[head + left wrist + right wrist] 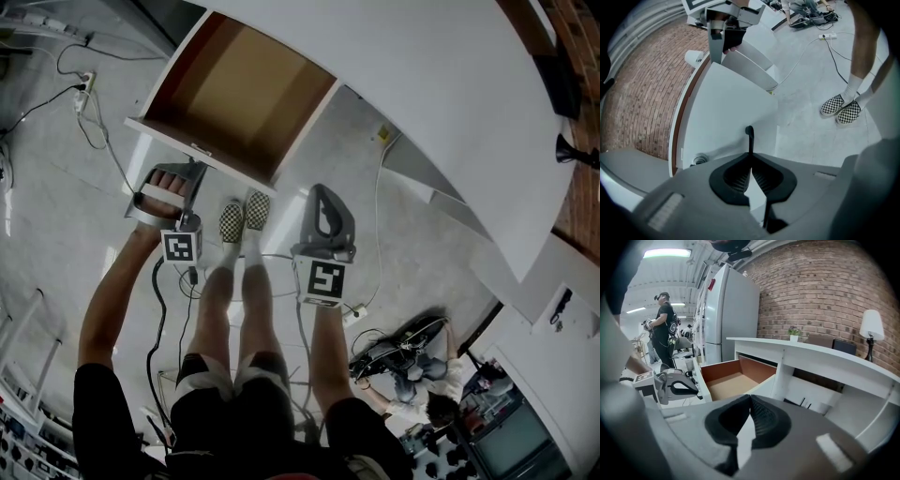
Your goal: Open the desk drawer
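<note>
drawer (239, 94) open, front facing the shoes (232, 221)

Underfoot, a pale grey floor (56, 206) with a pair of black-and-white checkered shoes (244, 216) side by side, a white power strip (84, 89) with trailing cables near the top left of the head view, and a second strip (354, 314) close to a seated person (427, 380) amid dark gear at lower right. Behind, a red-brick wall (815, 291) with a white-shaded lamp (871, 326), a small potted plant (793, 332) and a tall white refrigerator (731, 310) before it. Farther back at left, under a long ceiling light (668, 253), a standing person in black (665, 322).
</note>
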`<state>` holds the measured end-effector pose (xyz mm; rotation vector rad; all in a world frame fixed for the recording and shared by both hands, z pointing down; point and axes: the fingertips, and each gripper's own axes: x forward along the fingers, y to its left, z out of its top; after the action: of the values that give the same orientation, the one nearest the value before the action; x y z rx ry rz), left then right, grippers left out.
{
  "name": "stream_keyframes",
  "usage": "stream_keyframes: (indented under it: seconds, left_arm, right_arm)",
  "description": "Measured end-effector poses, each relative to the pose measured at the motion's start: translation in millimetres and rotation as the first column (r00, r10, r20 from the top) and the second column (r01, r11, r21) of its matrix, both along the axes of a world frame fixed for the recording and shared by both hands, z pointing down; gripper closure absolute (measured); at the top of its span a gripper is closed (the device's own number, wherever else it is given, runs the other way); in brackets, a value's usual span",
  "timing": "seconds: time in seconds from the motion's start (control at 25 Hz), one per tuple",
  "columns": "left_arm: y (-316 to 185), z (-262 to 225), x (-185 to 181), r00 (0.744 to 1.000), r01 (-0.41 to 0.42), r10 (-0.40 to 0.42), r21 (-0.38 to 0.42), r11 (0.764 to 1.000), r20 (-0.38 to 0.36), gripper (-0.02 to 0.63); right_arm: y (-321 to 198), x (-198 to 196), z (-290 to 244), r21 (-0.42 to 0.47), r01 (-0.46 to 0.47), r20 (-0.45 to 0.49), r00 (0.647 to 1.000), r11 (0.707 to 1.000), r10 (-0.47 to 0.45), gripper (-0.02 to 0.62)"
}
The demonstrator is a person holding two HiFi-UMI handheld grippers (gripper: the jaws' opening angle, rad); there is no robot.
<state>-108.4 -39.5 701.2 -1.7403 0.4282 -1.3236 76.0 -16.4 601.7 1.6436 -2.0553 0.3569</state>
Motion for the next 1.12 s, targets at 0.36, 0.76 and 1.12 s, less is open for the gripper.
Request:
stream_keyframes:
  seconds: [0.36,0.76,1.12]
  left_arm:
    - [2,0,-1,1.000,0.002,-0.001,-0.006,1.000,0.003,0.584]
    - [1,4,-1,1.000,0.008,-0.008,-0.005,1.000,-0.006,0.583]
    - [1,6,-2,1.000,0.015,-0.015,0.013,1.000,-0.018,0.575]
  right_arm:
    - [-4,-2,-8,0.005,0.005,0.005,1.000,1.000,-0.005,0.591]
    - [-9,-5,-11,0.003,0.007,0.012,1.000,1.000,-0.007,0.591]
    - [-13,-4,-15,0.011,-0.006,0.019,1.000,1.000,0.006,0.591]
